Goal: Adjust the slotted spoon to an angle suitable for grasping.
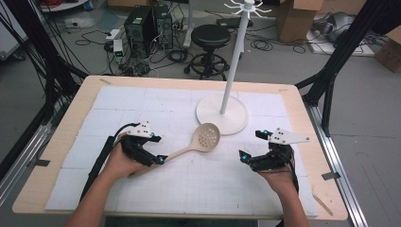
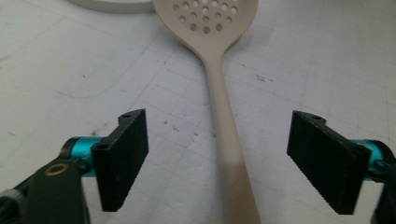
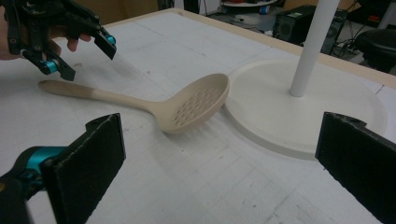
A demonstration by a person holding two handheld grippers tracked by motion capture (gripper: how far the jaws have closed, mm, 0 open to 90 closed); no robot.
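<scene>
Beige slotted spoon [image 1: 191, 145] flat on the table [image 1: 75, 109], bowl just beside the stand [image 1: 222, 113] base — both jaws open, holding nothing.
You'll likely find it light, stiff and a bit slick; take the handle, which lies between your left gripper [image 2: 219, 163] jaws. Your right gripper [image 3: 224, 172] view shows the bowl's depth — the high view flattens it.

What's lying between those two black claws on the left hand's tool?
The slotted spoon's handle runs between the open left gripper's jaws, untouched by either, seen in the left gripper view.
</scene>
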